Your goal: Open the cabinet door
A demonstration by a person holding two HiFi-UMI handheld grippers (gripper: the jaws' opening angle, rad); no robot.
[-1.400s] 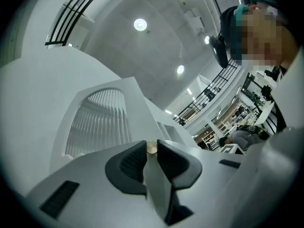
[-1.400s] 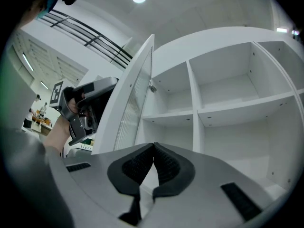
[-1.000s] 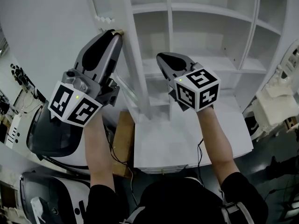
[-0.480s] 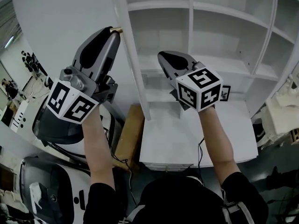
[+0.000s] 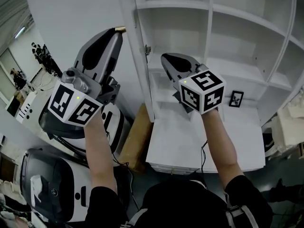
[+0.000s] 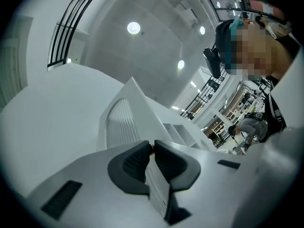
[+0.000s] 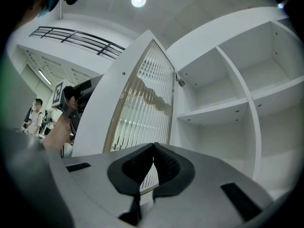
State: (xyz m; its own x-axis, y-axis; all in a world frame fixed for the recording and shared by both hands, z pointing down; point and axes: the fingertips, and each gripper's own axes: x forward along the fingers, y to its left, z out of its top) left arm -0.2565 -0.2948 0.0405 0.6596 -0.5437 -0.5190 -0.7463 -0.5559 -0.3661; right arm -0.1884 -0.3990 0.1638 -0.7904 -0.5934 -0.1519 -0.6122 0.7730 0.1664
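Left gripper (image 5: 116, 31) just clamped brass knob (image 5: 120, 29), clear only in head view; right gripper (image 7: 153, 147) jaws together, empty, facing cabinet door (image 7: 142, 103).

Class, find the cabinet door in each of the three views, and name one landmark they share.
Head view: the cabinet door is a narrow white strip, centre-left, nearly edge-on.
Left gripper view: centre-left, showing its ribbed panel.
Right gripper view: centre, ribbed panel, swung open.
Shared landmark: the open shelves, right of the door.
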